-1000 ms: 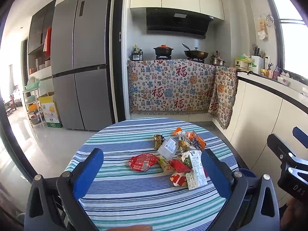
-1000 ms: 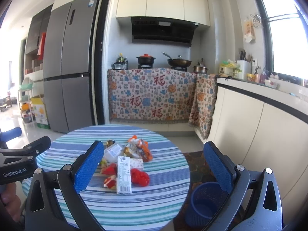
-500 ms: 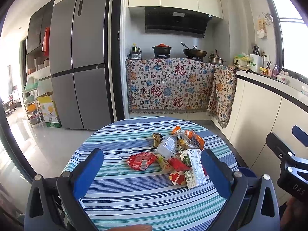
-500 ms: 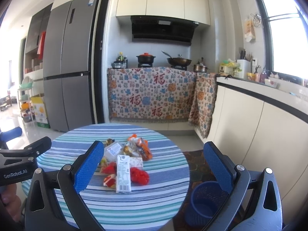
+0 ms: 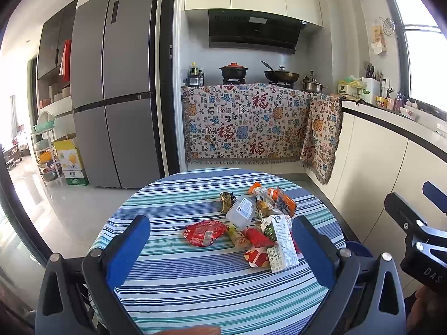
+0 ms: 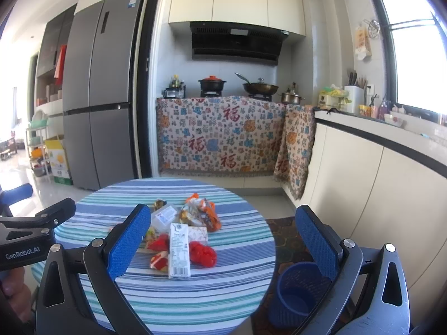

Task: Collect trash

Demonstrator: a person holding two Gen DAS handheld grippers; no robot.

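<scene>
Kitchen backdrop is seen in both wrist views: a grey refrigerator [image 5: 111, 97] at left, a patterned cloth [image 5: 245, 128] draped over the stove counter, a white counter [image 6: 377, 167] along the right. Round table [image 5: 195, 287], covered by a blue, teal and white striped cloth, is set in the foreground. Blue mesh bin [image 6: 299, 290] is placed on the floor just beside the table's right edge. Trash pile [image 5: 251, 223] is gathered on the table, right of centre, well apart from the bin. Milk carton [image 6: 179, 249] is laid flat at the near side of the pile; a red round wrapper [image 5: 204, 233] is at its left edge, a clear plastic box [image 5: 240, 212] toward the far side, an orange snack bag [image 6: 208, 213] behind it, a crumpled red wrapper [image 6: 203, 254] touching the carton's right. Left gripper [image 5: 220, 254] is held above the near table edge, jaws spread wide, nothing between them. Right gripper [image 6: 220, 244] is likewise held wide apart and empty, the carton framed between its pads.
</scene>
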